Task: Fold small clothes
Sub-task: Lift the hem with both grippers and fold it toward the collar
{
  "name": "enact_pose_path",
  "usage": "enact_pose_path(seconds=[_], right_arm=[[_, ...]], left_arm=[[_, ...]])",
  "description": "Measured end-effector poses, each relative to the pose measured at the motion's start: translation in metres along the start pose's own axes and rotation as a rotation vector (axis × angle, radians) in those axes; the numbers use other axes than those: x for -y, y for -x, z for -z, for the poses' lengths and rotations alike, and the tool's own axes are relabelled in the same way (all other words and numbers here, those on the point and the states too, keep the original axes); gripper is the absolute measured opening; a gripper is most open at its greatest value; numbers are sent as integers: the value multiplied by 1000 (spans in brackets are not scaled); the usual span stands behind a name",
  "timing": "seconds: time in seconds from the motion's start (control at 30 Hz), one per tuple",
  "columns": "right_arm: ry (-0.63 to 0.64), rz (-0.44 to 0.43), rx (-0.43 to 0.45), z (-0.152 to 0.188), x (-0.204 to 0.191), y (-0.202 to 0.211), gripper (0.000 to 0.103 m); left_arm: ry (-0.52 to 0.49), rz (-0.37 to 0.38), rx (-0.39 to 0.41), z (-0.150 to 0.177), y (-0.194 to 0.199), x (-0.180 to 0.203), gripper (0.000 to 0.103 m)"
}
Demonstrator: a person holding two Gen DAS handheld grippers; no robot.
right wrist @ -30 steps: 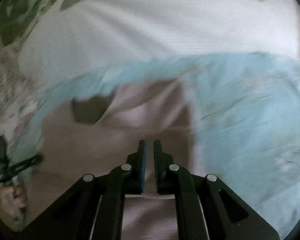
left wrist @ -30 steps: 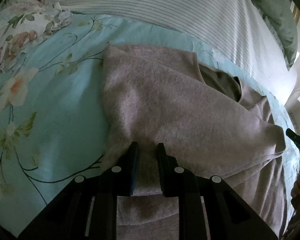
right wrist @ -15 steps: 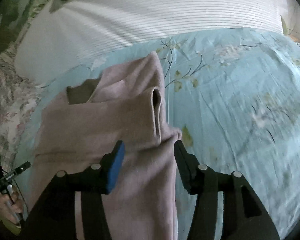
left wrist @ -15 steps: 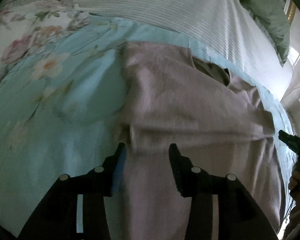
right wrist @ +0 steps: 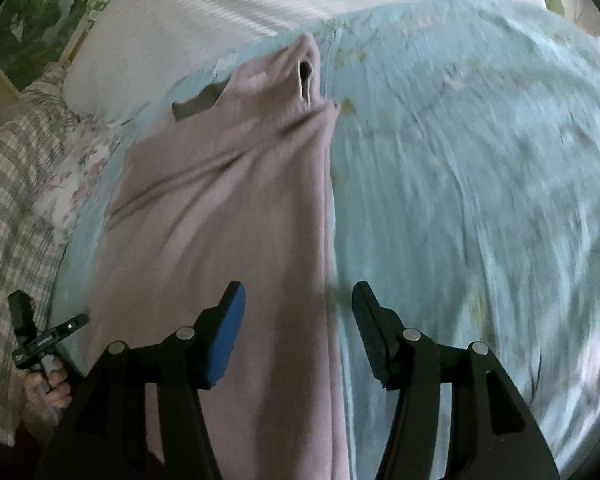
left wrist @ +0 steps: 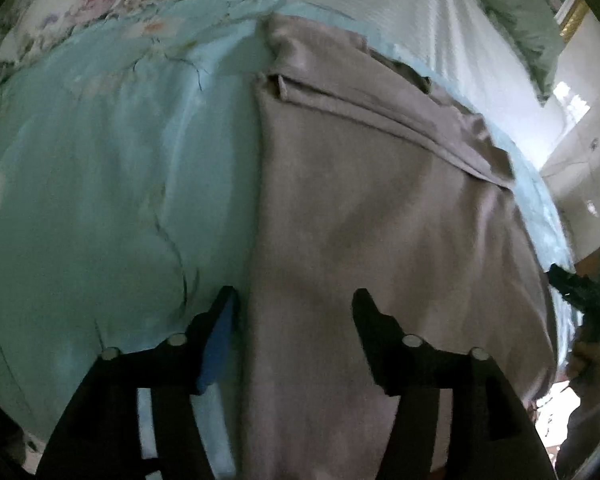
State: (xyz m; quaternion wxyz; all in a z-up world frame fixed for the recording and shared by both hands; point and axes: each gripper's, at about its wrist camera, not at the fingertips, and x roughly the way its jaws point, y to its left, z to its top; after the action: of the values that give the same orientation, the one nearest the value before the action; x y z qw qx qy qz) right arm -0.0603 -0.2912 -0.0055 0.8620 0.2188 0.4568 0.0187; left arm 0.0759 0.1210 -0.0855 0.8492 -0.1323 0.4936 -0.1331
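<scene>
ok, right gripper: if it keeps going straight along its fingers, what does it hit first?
Probably the pinkish-grey garment. The right gripper is open, straddling the garment's right edge, with the light blue bedsheet under its right finger. Height above the cloth is unclear in this fisheye view, so it could touch the edge or the sheet beside it.

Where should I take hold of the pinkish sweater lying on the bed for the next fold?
Probably the two near corners of the sweater. It lies flat and long on the blue floral sheet, its side edges running toward you. The open left tongs already straddle its left edge, the open right tongs its right edge, so come in low from the near end.
</scene>
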Motion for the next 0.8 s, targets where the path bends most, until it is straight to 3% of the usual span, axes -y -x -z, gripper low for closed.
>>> enact_pose_path(seconds=[0.07, 0.2, 0.47, 0.7, 0.8], right_arm=[[-16, -55, -25, 14, 6, 4, 57], [-33, -204, -72, 41, 12, 15, 57], [45, -325, -149, 72, 8, 30, 57], [44, -367, -152, 81, 16, 29, 50], [74, -370, -176, 85, 14, 32, 50]], left_arm=[[-17, 40, 1, 14, 8, 2, 72], [-51, 116, -26, 42, 23, 6, 73], [-65, 244, -69, 81, 43, 0, 70], [-104, 248, -182, 99, 29, -3, 40], [-109, 255, -185, 99, 28, -3, 35]])
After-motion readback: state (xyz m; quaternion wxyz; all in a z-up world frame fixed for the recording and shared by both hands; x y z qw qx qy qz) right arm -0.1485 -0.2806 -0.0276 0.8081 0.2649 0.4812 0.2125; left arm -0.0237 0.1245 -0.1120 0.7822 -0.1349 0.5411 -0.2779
